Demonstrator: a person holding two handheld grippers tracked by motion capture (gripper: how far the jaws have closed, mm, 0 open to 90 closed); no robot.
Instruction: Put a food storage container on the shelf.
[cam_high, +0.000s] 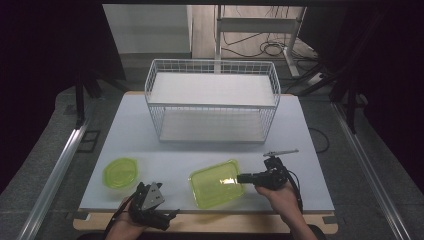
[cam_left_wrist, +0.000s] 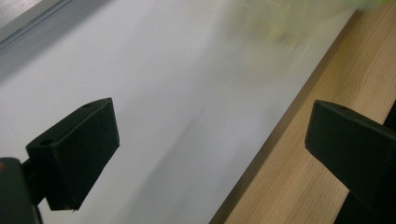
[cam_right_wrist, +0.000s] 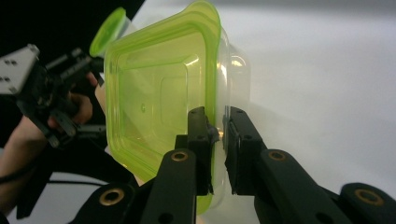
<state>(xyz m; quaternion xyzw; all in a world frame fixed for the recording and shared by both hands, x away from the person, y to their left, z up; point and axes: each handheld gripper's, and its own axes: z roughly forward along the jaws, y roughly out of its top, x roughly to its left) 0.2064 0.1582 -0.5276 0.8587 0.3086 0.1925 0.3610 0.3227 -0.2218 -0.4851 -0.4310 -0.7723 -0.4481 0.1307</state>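
Green-lidded container (cam_high: 216, 183) (rim pinched) in right hand-held gripper (cam_high: 241, 178)

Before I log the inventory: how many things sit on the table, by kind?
Green-lidded containers: 2, a small one and a large one, which the right gripper clamps at the rim.
Wire baskets: 1
Total: 3

Wide open white table (cam_high: 310, 145) on the right and in the middle strip — the wire basket (cam_high: 212, 100) blocks the far centre, and the round green container (cam_high: 120, 172) sits near left.
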